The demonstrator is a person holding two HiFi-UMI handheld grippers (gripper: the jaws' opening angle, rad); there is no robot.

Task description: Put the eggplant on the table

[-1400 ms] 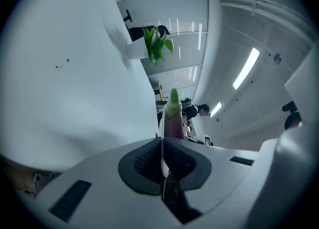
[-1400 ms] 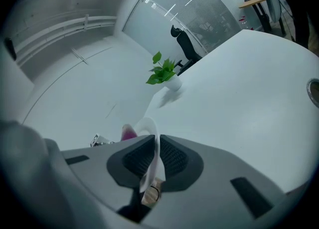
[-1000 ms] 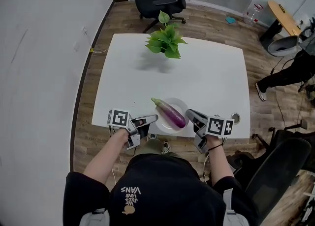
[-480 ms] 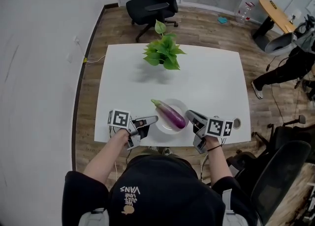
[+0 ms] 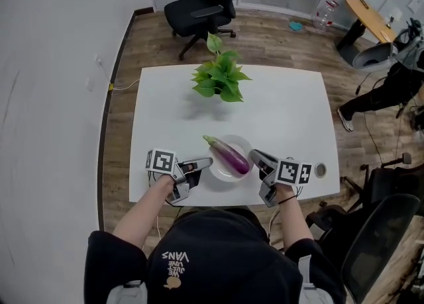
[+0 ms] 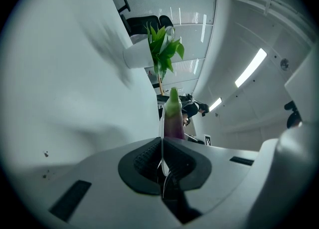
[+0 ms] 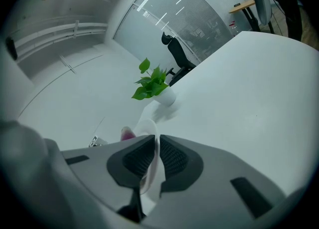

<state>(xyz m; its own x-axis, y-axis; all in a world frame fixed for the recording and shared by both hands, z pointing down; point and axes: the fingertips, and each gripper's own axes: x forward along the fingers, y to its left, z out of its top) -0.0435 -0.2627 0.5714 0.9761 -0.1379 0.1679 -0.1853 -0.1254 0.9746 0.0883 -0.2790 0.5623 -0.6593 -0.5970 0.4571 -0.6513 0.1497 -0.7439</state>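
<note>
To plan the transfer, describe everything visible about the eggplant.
The eggplant is long, smooth and glossy purple, with a pale green stem cap. It lies on its side, diagonally across a white plate, cap toward the far left and rounded end toward the right tool. Only the plate touches it. The left tool and right tool clamp the plate's rim, not the eggplant. It looks whole.

Plant (image 5: pixel 218 79) crowds table (image 5: pixel 291 114) far edge

A potted plant (image 5: pixel 218 77) with broad green leaves stands upright. A black office chair (image 5: pixel 205 1) stands on the wood floor (image 5: pixel 278 38) beyond it. A second black chair (image 5: pixel 377 236) stands at lower right.
</note>
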